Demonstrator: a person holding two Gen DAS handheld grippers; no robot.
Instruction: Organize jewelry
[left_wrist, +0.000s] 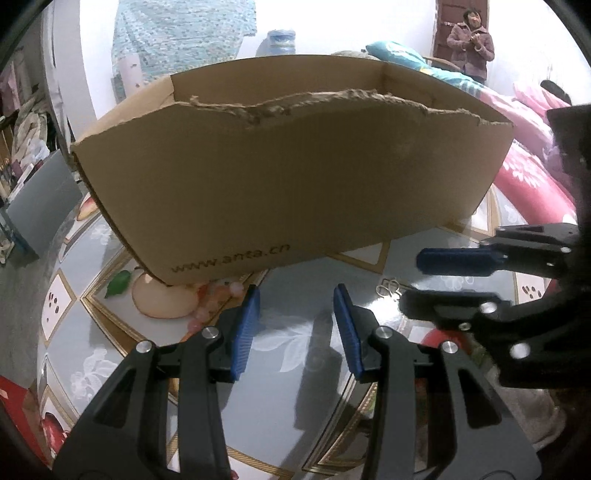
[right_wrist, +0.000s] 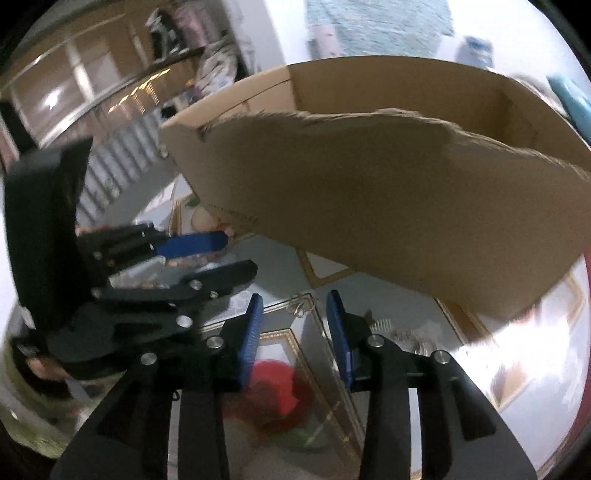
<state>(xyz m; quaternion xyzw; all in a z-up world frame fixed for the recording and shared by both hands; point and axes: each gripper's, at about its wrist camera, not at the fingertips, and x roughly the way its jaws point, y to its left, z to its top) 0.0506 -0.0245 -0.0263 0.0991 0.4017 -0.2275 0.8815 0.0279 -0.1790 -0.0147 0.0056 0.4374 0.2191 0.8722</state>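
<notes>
The left claw (left_wrist: 295, 325) stood spread with nothing between its blue ribbed pads, hanging over the glossy patterned desk (left_wrist: 295, 387) just short of the torn-rimmed brown cardboard box (left_wrist: 288, 166). The right claw (right_wrist: 295, 332) was likewise parted and empty, and in its own view a small gold-coloured wire piece of jewelry (right_wrist: 301, 304) lay on the desk just ahead of its fingertips, near the foot of the box. In the left wrist view the same gold piece (left_wrist: 389, 288) sat just beside the right claw (left_wrist: 417, 280) where that one reached in from the side. A loose string of pale pink beads (left_wrist: 218, 295) lay against the box's lower edge, close to the left claw's left pad. Judging from this, the step in hand was picking up the gold piece; it would go best with the right claw lowered squarely over it, pads flat to the desk and astride the wire, then closed slowly, since so thin and light a thing on a slick surface could skid or slip out. The inside of the box was hidden behind its near wall, so what already lay in it could not be told. The right wrist view was blurred, and a pale glinting cluster right of its claw was too vague to name.
</notes>
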